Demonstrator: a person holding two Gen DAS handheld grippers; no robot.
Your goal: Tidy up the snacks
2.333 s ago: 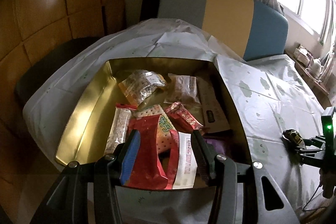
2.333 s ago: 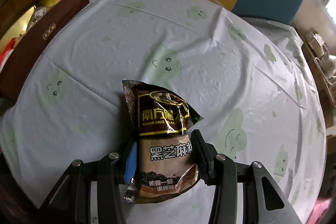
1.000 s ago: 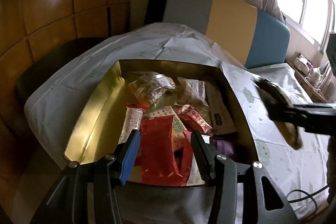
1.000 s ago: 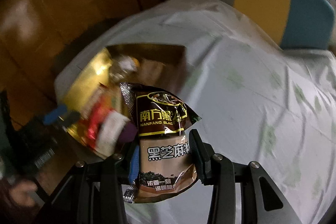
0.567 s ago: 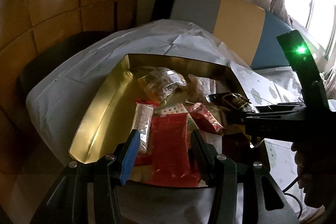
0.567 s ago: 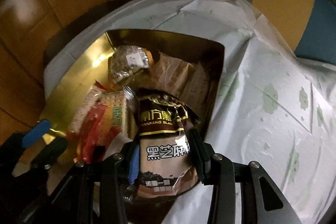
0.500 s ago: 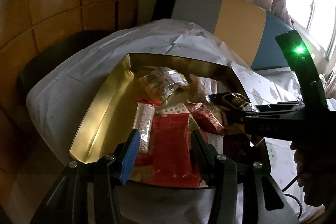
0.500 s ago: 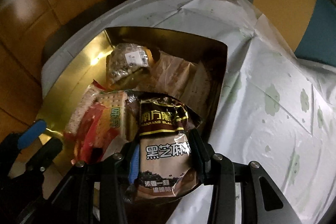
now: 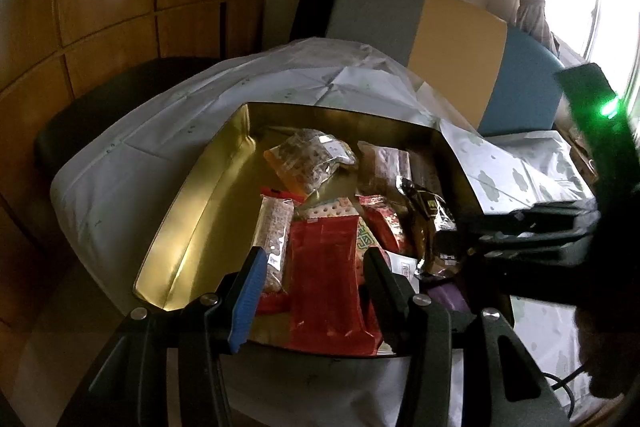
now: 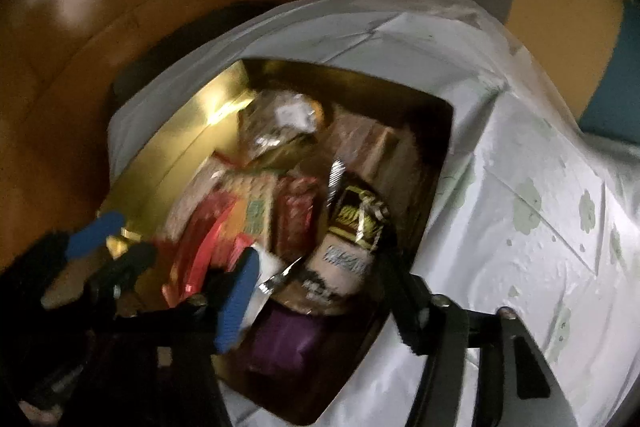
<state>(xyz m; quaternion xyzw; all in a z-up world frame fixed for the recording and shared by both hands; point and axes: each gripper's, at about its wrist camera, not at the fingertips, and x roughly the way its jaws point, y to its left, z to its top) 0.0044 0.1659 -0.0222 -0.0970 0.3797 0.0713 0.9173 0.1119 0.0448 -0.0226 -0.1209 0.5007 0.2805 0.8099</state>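
right gripper [image 10: 316,291] releasing, jaws just opening | brown sesame pouch [image 10: 348,239] dropping among snacks in gold tin [image 9: 208,187] | left gripper [image 9: 316,287] hovering unclenched, empty

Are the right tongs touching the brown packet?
Cannot tell. The right tongs have just been opening, brown packet between them; right wrist view is blurred, left wrist view dark there.

The left wrist view looks forward and steeply down from the near edge of the gold box [image 9: 192,211], close in, with the box filling the frame's centre. The right wrist view looks more steeply down from the box's [image 10: 168,163] near right corner, blurred. Both share the box, its snacks [image 9: 324,267] and the table [image 9: 132,163] beyond.
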